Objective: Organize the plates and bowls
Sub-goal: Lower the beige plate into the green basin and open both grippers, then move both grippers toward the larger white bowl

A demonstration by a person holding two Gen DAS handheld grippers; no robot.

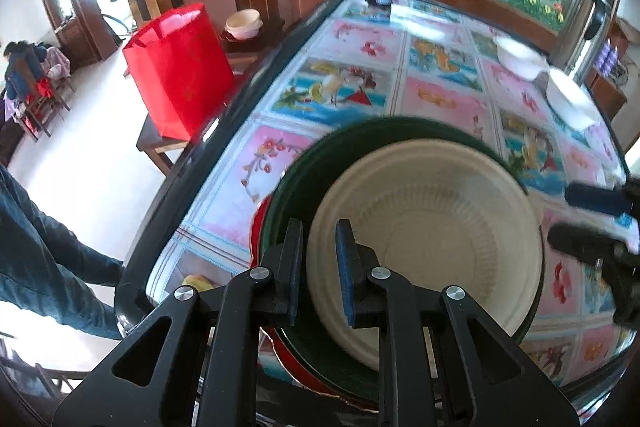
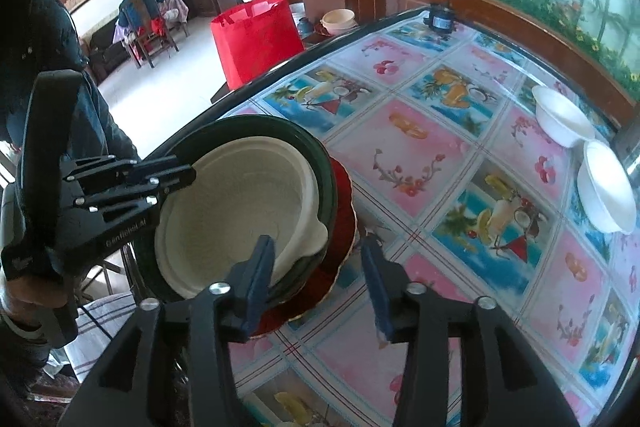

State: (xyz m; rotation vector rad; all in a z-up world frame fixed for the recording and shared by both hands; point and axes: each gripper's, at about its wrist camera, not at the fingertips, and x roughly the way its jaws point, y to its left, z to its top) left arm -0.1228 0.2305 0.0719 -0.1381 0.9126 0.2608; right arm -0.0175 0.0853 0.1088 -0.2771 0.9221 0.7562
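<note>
A cream paper bowl (image 1: 432,227) sits inside a dark green plate (image 1: 304,179), which lies on a red plate (image 1: 258,227) at the near edge of the table. My left gripper (image 1: 318,267) is shut on the cream bowl's near rim; it also shows in the right wrist view (image 2: 176,173). The stack shows there too: cream bowl (image 2: 224,203), green plate (image 2: 316,163), red plate (image 2: 344,211). My right gripper (image 2: 316,279) is open and empty, just right of the stack over the red plate's edge. Two white bowls (image 2: 560,115) (image 2: 608,183) stand at the far right.
The table (image 2: 420,131) has a glossy fruit-patterned cloth and a black rim. A small dark jar (image 2: 440,19) stands at its far edge. A red bag (image 2: 256,39) and stacked bowls (image 2: 338,21) sit on low furniture beyond the left side. A person stands at left.
</note>
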